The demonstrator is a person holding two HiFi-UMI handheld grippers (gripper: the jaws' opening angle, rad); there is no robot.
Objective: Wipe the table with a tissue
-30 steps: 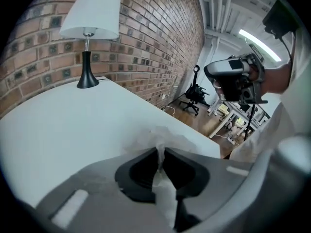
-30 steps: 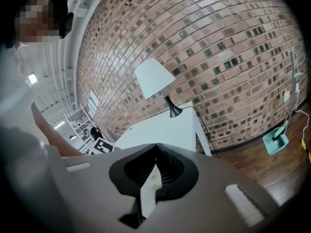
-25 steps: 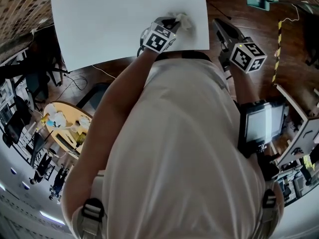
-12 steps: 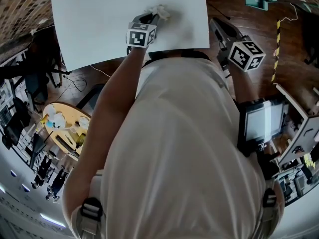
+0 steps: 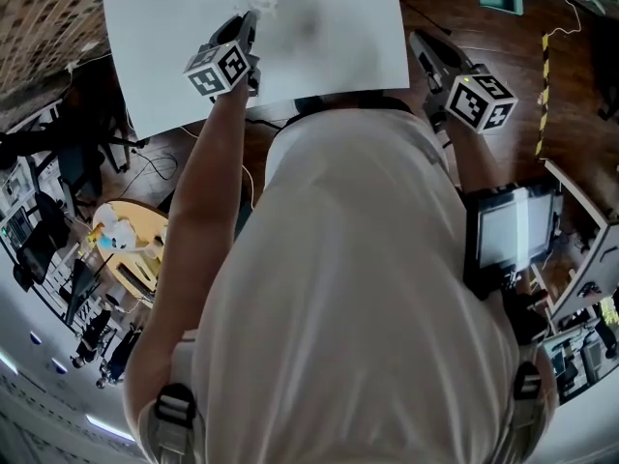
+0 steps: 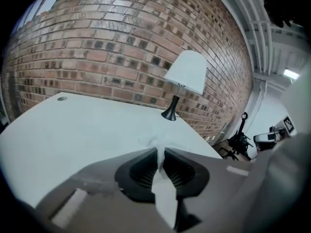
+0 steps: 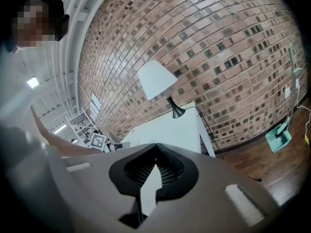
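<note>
The tissue point(image 5: 259, 6) is pinched between the fingers of the left gripper point(image 5: 247, 25) at the far left of the tabletop point(image 5: 329, 61), is judged soft, light and tear-prone, best held by its bunched middle; right gripper point(image 5: 423, 46) fingers are pressed together, empty.

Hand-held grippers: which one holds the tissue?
The left hand-held gripper, jaws pinching the white tissue over the table; the right hand-held gripper is shut, empty.

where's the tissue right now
The tissue is pinched in the left gripper, on the white table near its far edge, left of centre in the head view.
</note>
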